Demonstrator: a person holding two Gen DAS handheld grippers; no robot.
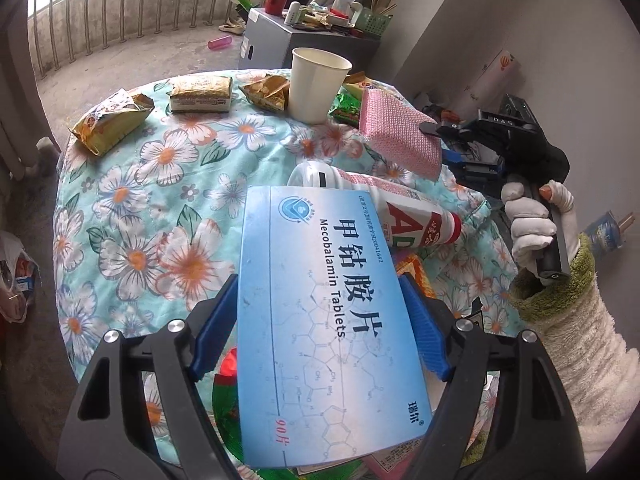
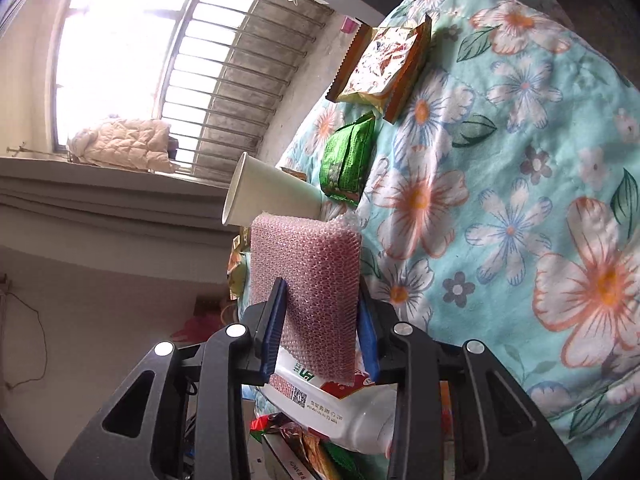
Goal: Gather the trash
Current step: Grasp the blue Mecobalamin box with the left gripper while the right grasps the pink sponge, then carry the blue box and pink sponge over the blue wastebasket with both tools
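over floral cloth, left tongs clamp tablet box hiding bottle, right tongs pinch pink sponge

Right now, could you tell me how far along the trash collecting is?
Partway, it seems. Done: nothing I can confirm, since no bin shows. In hand: the left gripper clamps the blue tablet box, and the right gripper pinches the pink bubble wrap. Left on the floral cloth: the paper cup, snack wrappers and a white bottle.
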